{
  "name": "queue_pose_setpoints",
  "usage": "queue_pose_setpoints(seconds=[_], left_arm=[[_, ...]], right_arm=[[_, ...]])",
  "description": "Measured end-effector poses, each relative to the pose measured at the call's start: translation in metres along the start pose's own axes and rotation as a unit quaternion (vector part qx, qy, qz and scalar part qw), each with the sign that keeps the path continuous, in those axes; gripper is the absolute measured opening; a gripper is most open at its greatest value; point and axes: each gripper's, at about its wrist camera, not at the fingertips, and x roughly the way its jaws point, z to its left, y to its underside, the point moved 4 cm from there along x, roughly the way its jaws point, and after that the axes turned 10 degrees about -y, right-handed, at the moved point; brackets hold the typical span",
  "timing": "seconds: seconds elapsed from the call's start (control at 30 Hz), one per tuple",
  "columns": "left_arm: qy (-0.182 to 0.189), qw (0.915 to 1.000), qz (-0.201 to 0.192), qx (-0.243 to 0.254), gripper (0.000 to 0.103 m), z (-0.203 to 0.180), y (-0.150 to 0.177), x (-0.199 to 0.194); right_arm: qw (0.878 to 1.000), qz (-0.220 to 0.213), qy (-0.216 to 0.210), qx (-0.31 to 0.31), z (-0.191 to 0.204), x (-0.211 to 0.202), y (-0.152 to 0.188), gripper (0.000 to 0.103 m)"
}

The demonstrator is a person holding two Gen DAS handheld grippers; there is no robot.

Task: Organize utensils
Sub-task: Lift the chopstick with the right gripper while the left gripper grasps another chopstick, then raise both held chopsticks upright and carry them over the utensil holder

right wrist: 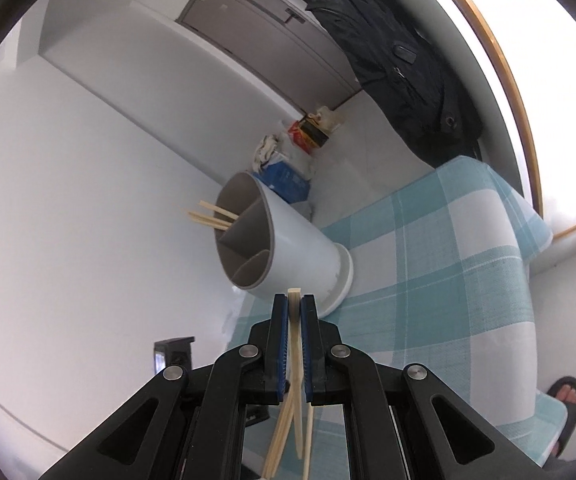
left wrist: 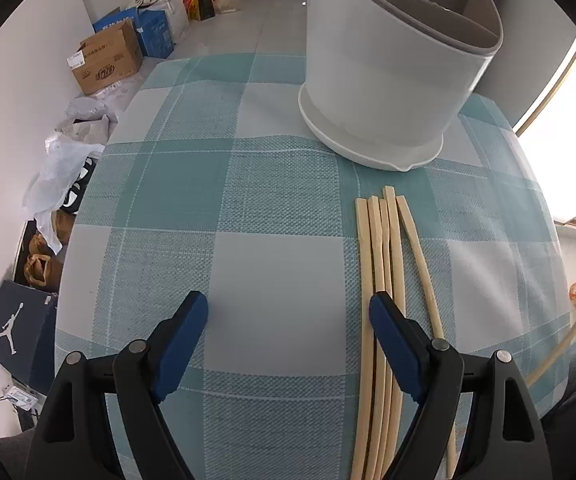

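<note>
Hovering over the checked tablecloth (left wrist: 275,280), the left gripper (left wrist: 288,308) is holding its jaws wide apart, loose chopsticks (left wrist: 384,264) lying under its right finger, the white holder (left wrist: 384,92) standing beyond; the right gripper (right wrist: 294,300) is clamping several chopsticks (right wrist: 295,308).

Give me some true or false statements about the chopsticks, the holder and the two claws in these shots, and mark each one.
1. The right claw is shut on chopsticks. True.
2. The left claw grips a chopstick. False: it is open over the checked tablecloth, nothing between its pads.
3. Loose chopsticks lie on the cloth in front of the white holder. True.
4. The holder has one undivided space. False: partitions split it into compartments.
5. The holder is empty. False: the right wrist view shows chopsticks sticking out of one compartment.
</note>
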Motion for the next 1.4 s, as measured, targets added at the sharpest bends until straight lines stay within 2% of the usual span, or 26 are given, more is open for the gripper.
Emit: queue_pose_setpoints(seconds=[0.13,0.43,0.6,0.67,0.77,0.8,0.83,0.87,0.93,1.03,1.2,1.4], left_arm=[[-0.030,0.9990,-0.003,0.033,0.080,-0.012,-0.006,0.003],[-0.054,0.9955,-0.007,0.078,0.077,-0.021,-0.024,0.012],[-0.040,0.9938,-0.009,0.104,0.051,-0.033,-0.025,0.006],[-0.028,0.9935,-0.005,0.111,0.034,-0.035,-0.026,0.005],[-0.021,0.9926,0.005,0.119,0.028,-0.035,-0.028,0.006],[-0.014,0.9929,0.009,0.118,0.024,-0.035,-0.028,0.006],[-0.002,0.9934,0.016,0.113,0.014,-0.035,-0.029,0.006],[0.013,0.9941,0.023,0.105,0.009,-0.034,-0.029,0.007],[0.005,0.9950,0.023,0.097,0.004,-0.031,-0.029,0.008],[0.006,0.9956,0.016,0.092,0.003,-0.029,-0.027,0.009],[0.022,0.9982,-0.008,0.056,0.003,-0.014,-0.026,-0.002],[0.039,0.9955,-0.086,0.006,0.003,0.003,-0.024,-0.045]], right_arm=[[1.000,0.005,0.001,-0.002,-0.002,0.000,0.002,0.006],[1.000,0.002,0.000,0.008,-0.005,-0.005,-0.001,0.006],[1.000,0.005,-0.002,0.010,-0.003,-0.005,-0.001,0.006],[1.000,0.006,-0.003,0.010,-0.001,-0.004,0.000,0.006],[1.000,0.006,-0.002,0.006,0.001,-0.005,0.001,0.006],[1.000,0.007,-0.001,0.006,0.001,-0.004,0.001,0.006],[1.000,0.009,0.000,0.006,0.001,-0.004,0.002,0.006],[1.000,0.009,0.002,0.007,0.001,-0.004,0.002,0.006],[1.000,0.010,0.005,0.008,0.000,-0.004,0.002,0.006],[1.000,0.009,0.007,0.009,0.003,-0.004,0.002,0.006],[1.000,0.008,0.013,-0.006,0.011,-0.003,0.005,0.006],[0.999,0.011,0.022,-0.026,0.019,0.004,0.008,0.006]])
